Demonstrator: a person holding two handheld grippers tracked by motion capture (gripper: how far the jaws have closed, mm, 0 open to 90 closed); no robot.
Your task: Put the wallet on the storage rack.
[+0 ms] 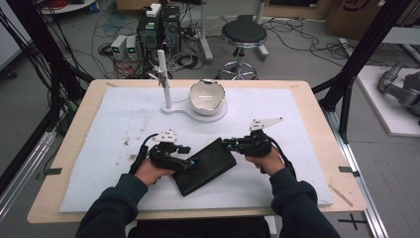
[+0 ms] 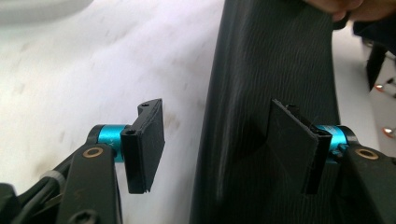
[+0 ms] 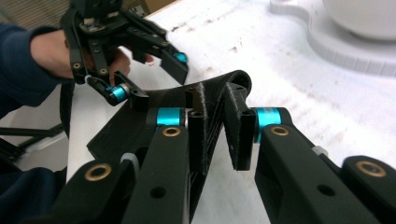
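The flat black ribbed fabric pouch (image 1: 205, 166) lies mid-mat, looks soft and floppy, so grab an edge. Right gripper (image 3: 215, 135) pinches its bunched corner; left gripper (image 2: 224, 149) gapes wide, straddling the opposite edge

Both forearms come in from the near edge of the worktop. Left gripper (image 1: 190, 162) has its fingers (image 2: 144, 144) spread wide apart, one each side of a dark edge. Right gripper (image 1: 229, 144) points left, fingers (image 3: 197, 140) pinching a fold of black fabric (image 3: 219, 100).
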